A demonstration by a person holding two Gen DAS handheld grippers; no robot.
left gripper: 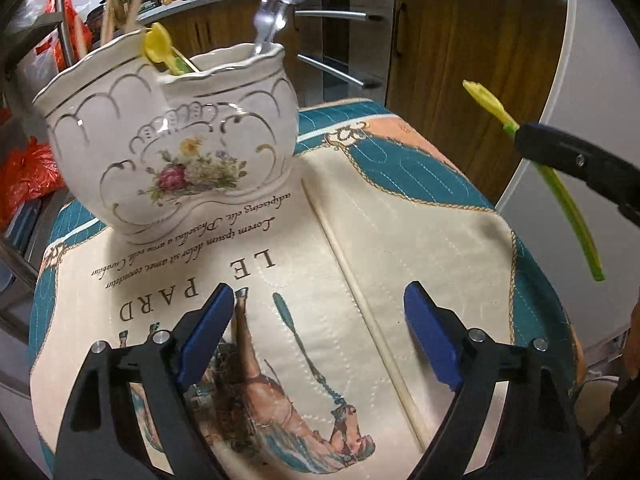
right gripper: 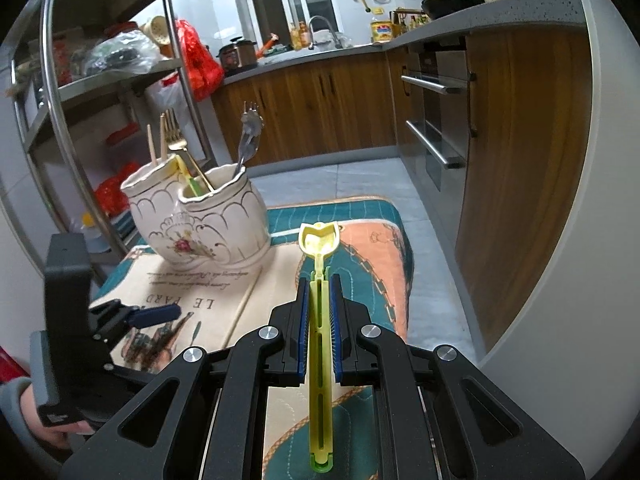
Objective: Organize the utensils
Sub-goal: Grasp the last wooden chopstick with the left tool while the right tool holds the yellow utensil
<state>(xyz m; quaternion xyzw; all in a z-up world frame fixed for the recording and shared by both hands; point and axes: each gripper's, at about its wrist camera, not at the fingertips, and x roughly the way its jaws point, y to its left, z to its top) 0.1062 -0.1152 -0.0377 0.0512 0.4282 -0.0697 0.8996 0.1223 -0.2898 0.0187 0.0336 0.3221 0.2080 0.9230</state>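
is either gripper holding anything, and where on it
The right gripper is shut on the yellow spoon, gripping its handle near the bowl end. The left gripper is open and holds nothing; a chopstick lies on the mat beneath it.

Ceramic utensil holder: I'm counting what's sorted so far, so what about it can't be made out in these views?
- Left wrist view: ceramic holder, its walls hide the lower ends of the metal fork and yellow utensil.
- Left wrist view: chopsticks are blurred and cut off by the top edge.
- Right wrist view: compartment floors hidden; the holder shows only its outside.
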